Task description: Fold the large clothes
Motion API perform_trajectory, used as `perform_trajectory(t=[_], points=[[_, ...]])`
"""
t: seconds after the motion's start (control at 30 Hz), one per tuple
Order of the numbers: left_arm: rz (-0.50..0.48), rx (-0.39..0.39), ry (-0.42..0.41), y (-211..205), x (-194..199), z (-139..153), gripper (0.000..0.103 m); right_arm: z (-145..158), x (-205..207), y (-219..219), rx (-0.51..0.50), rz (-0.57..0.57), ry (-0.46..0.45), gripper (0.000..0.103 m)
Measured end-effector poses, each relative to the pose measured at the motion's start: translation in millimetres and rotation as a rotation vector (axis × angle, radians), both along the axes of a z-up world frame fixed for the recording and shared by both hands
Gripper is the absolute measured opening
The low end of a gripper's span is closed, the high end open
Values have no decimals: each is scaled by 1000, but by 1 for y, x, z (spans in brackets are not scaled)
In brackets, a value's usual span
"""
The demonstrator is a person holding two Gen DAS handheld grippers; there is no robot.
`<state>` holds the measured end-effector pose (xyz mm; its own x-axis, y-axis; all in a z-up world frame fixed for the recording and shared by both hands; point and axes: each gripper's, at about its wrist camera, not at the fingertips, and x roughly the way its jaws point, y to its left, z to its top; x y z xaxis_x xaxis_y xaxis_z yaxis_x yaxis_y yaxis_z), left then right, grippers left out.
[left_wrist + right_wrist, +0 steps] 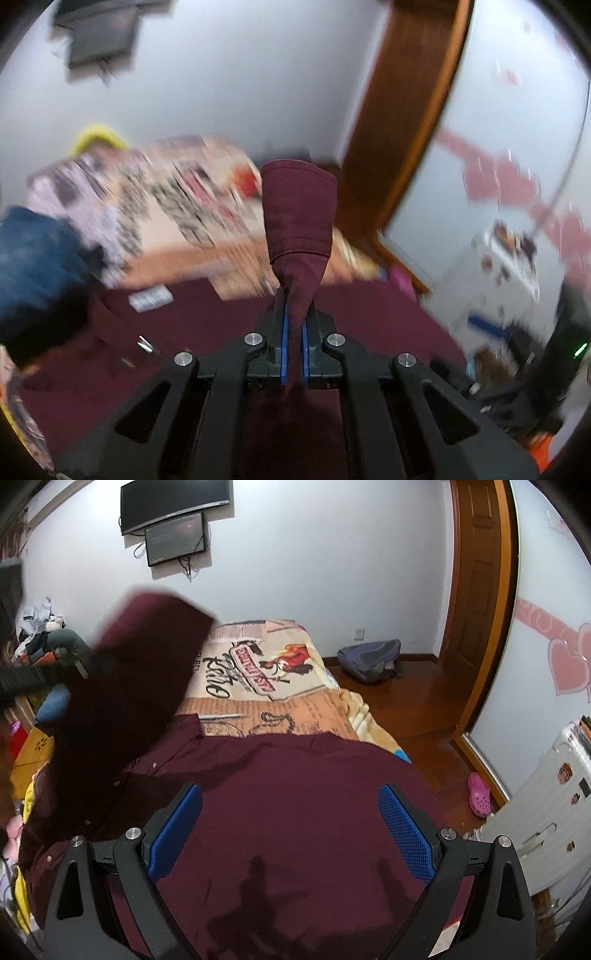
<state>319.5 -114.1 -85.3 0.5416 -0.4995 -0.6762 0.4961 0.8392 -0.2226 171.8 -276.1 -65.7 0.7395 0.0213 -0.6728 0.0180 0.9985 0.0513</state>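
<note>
A large maroon button-up shirt point(295, 794) lies spread on the bed. My left gripper point(294, 317) is shut on the shirt's sleeve cuff point(299, 206), which sticks up past the fingertips; that view is blurred by motion. In the right wrist view the lifted sleeve point(140, 672) hangs in the air at the left, above the shirt's button placket. My right gripper point(291, 812) is open and empty, hovering over the shirt's body, its blue pads point(404, 830) wide apart.
The bed has a printed blanket point(266, 672). Piled clothes and toys point(33, 657) sit at its left side. A backpack point(369, 657) and a pink clog point(479, 799) lie on the wooden floor at the right, near a white cabinet point(546, 812) and the door point(476, 572).
</note>
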Motion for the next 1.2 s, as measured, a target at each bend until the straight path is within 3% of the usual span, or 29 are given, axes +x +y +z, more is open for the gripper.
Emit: perform_trajectory(t=[0.1, 0.17, 0.23, 0.3, 0.53, 0.73, 0.8, 0.93, 1.0, 1.07, 1.2], points=[[-69, 73, 106, -22, -4, -45, 4, -5, 1, -3, 6, 17, 27, 95], [-96, 103, 148, -33, -10, -61, 5, -8, 1, -3, 10, 30, 41, 95], [-115, 104, 183, -34, -15, -69, 15, -11, 3, -4, 27, 48, 59, 95], [-117, 88, 198, -33, -20, -67, 36, -13, 3, -4, 47, 62, 70, 95], [-37, 96, 39, 15, -28, -25, 65, -20, 13, -3, 189, 106, 129, 95], [143, 242, -75, 99, -33, -9, 76, -41, 31, -3, 326, 95, 211, 95], [201, 282, -79, 130, -37, -10, 85, -47, 36, -4, 356, 80, 228, 86], [334, 351, -38, 207, -49, -26, 86, -57, 41, -4, 375, 36, 241, 74], [395, 357, 5, 241, -56, -42, 86, -59, 44, -3, 372, 22, 242, 62], [455, 357, 66, 274, -64, -64, 86, -61, 46, -2, 360, 9, 238, 60], [522, 327, 179, 312, -78, -108, 86, -53, 49, 4, 319, 15, 204, 40]])
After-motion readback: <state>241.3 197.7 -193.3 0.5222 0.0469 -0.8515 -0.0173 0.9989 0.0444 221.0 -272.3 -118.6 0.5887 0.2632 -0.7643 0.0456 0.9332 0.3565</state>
